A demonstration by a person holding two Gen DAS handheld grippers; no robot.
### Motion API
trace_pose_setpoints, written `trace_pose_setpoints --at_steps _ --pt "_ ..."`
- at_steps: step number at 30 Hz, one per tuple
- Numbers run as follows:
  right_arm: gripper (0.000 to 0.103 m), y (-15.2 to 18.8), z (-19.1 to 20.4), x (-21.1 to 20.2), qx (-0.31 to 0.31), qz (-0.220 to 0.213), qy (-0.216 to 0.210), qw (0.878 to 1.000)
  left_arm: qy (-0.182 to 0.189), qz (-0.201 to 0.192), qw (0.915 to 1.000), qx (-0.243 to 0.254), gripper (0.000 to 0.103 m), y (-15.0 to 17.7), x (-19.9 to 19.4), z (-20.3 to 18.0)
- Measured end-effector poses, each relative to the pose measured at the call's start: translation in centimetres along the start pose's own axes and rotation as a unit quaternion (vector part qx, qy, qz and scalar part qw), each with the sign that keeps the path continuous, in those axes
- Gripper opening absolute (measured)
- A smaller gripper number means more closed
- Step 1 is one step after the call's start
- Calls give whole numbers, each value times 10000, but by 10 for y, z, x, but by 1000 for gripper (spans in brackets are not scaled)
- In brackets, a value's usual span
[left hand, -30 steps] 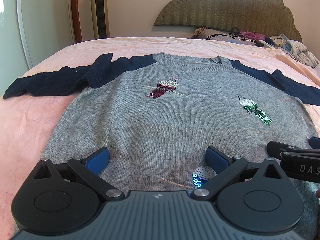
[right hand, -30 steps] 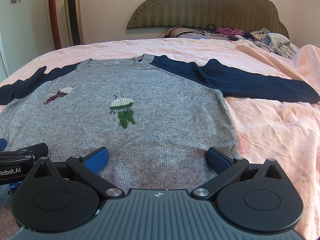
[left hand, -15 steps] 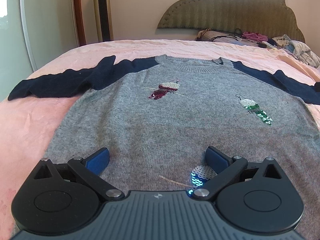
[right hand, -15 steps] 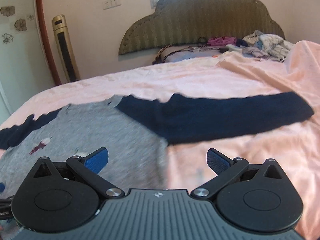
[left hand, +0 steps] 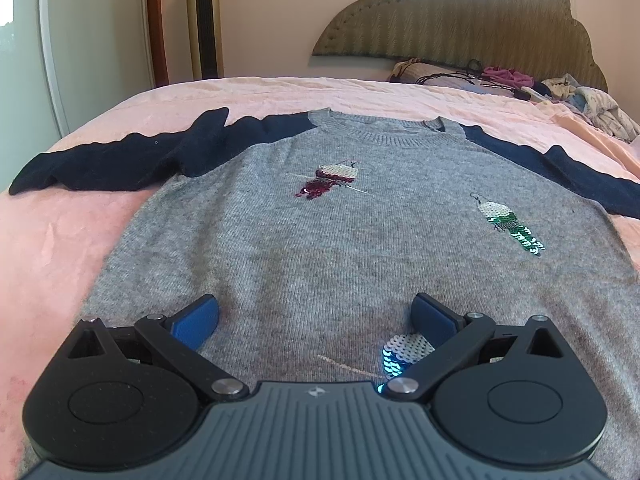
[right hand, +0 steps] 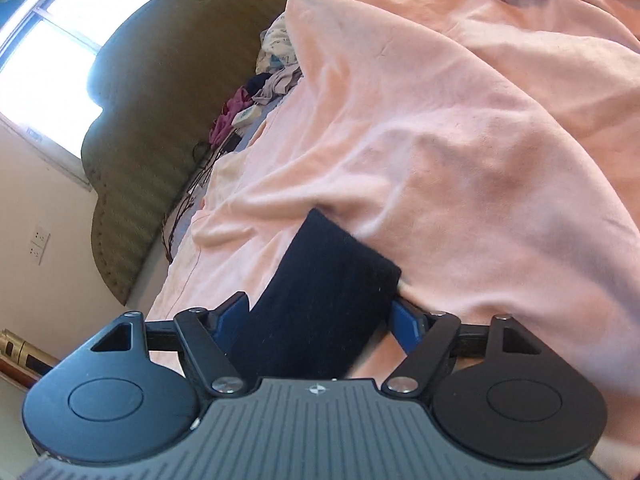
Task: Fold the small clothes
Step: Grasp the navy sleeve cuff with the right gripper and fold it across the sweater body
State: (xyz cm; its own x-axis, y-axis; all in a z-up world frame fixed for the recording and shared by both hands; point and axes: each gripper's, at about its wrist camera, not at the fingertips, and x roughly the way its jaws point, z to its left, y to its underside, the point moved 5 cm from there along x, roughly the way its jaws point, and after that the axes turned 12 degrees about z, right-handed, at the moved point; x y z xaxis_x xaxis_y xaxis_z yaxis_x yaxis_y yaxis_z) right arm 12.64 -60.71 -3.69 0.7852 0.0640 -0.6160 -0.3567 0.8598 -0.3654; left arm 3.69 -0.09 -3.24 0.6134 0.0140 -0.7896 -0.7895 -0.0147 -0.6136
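The sweater (left hand: 340, 248) lies flat, front up, on the pink bedspread (left hand: 60, 248), its grey body spread wide and its navy sleeves stretched out to either side. The end of one navy sleeve (right hand: 320, 296) sits between the blue pads (right hand: 404, 324) of the right gripper (right hand: 320, 322), whose jaws are closing around it; the pads stand at the two edges of the cuff, and whether they press on it yet I cannot tell. That gripper is rolled well over to one side, so the bed runs at a steep slant in its view. The pink cover rises in soft folds just beyond the cuff.

The left gripper (left hand: 316, 314) hangs over the lower part of the grey body with its blue fingers (left hand: 196, 320) spread wide, nothing between them but the knit underneath. A sequinned patch (left hand: 400, 354), white and turquoise, shows just beside its right-hand finger. Higher up the chest are two more sequinned birds, a dark red one (left hand: 328, 182) near the middle and a green one (left hand: 510, 226) toward the side. The other navy sleeve (left hand: 120, 160) lies rumpled on the cover.

Beyond the collar, a heap of loose clothes (left hand: 580, 104) rests at the foot of the padded olive headboard (left hand: 460, 20). A gold tower fan (left hand: 204, 20) stands by the wall.
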Motion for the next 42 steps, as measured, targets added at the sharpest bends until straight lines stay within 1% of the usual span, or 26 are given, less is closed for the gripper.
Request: trace_pose_setpoints --at_steps 2,4,5,8,10,12,15,17,20,22,23,24,25,26,27,29,31,33,34,36,37,38,39,40,41,42 --pt "62 -2 -1 10 -23 45 -1 10000 5 -1 10000 -3 103 0 0 0" --pt "19 -5 -3 24 -37 199 92 9998 13 -7 10000 -8 103 0 0 0" --pt "13 -8 -6 30 35 256 116 9996 22 -11 10000 -14 103 0 0 0" --pt "14 -4 8 24 29 142 -2 9999 62 -30 10000 -45 103 1 -1 1" --pt "14 12 44 10 -463 123 -317 9983 86 -40 9999 -63 103 1 -2 2" --pt "14 44 93 4 -1138 280 -670 9908 94 -44 9999 -66 103 1 -2 2" --pt "14 109 172 9 -1955 875 -1341 9676 109 -52 9999 -77 103 1 -3 3" --pt "14 161 224 23 -2328 1428 -1793 9451 114 -53 9999 -74 103 1 -3 3" --pt "14 226 274 49 -2640 1958 -2033 9223 121 -48 9999 -49 103 1 -3 3" --pt "19 265 295 66 -2728 2295 -2023 9121 138 -46 9999 -32 103 1 -3 3" --pt "29 279 297 72 -2729 2443 -1951 9098 158 -47 9999 -36 103 1 -4 3" --pt "60 288 295 73 -2702 2549 -1827 9103 177 -37 9998 -35 103 1 -4 4" --pt "80 295 288 68 -2609 2536 -1754 9148 204 -22 9998 -38 103 1 -6 5" --pt "79 296 278 59 -2497 2413 -1821 9199 238 3 9997 -60 103 0 -8 6" --pt "77 295 269 50 -2458 2379 -1889 9205 377 54 9992 -158 103 -4 -11 9" --pt "77 293 241 28 -2537 2407 -1859 9182 957 136 9940 -520 103 -19 -17 17" --pt "77 289 214 13 -2730 2300 -1765 9173 1635 210 9816 -965 103 -47 -14 22" --pt "77 293 188 1 -3098 2103 -1475 9154 2201 395 9658 -1315 103 -76 2 23" --pt "75 293 179 -2 -3225 1990 -1407 9146 2449 529 9575 -1426 103 -90 14 21" --pt "75 293 167 -10 -3382 1810 -1535 9107 2756 825 9438 -1628 102 -110 42 15" --pt "76 293 165 -11 -3375 1783 -1561 9110 2708 955 9423 -1718 96 -116 55 12" --pt "78 293 166 -11 -3408 1766 -1558 9101 2596 1083 9435 -1754 78 -120 67 7" --pt "80 295 167 -10 -3441 1767 -1556 9089 2468 1204 9454 -1754 69 -123 78 2" --pt "83 295 167 -10 -3454 1765 -1574 9082 2353 1086 9504 -1717 53 -126 81 -2" --pt "84 295 168 -10 -3442 1781 -1615 9076 2239 1103 9547 -1619 31 -129 84 -8" --pt "86 295 169 -9 -3412 1798 -1670 9074 2116 1251 9570 -1541 19 -131 91 -12"
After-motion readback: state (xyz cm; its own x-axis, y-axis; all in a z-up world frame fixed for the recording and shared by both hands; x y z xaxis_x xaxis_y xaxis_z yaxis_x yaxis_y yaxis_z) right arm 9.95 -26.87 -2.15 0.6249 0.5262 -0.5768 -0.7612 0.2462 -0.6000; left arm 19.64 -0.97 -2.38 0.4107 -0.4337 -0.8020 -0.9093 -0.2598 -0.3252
